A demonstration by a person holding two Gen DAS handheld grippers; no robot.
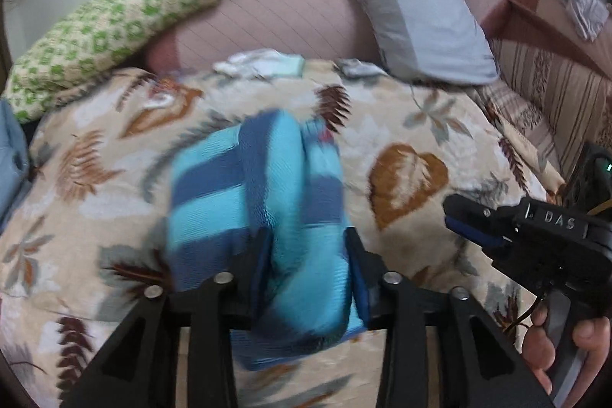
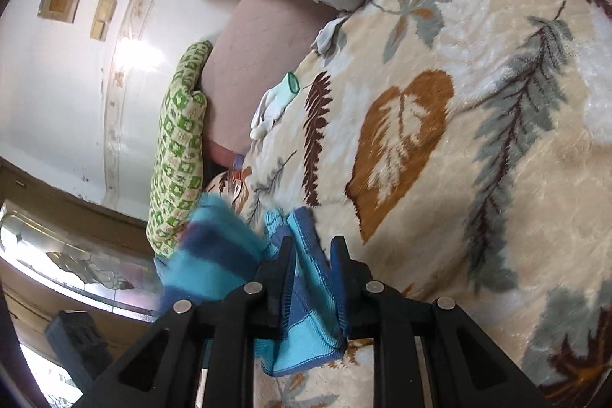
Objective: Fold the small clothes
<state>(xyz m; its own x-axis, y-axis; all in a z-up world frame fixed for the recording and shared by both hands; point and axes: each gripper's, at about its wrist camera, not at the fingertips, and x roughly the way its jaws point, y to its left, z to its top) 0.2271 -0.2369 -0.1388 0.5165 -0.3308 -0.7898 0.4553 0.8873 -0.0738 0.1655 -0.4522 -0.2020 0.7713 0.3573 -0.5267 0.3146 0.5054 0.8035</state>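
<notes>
Left tongs and right tongs, each part-open, both pinch one blue striped garment; two white gloves lie on the bed.

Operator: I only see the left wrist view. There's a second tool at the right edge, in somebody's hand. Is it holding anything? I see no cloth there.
Observer: Yes. In its own view the right gripper has a blue striped cloth pinched between its jaws.
Operator: And the blurry white bits up by the pillows?
Observer: One is a white glove with a green cuff, lying near the edge of the blanket.
</notes>
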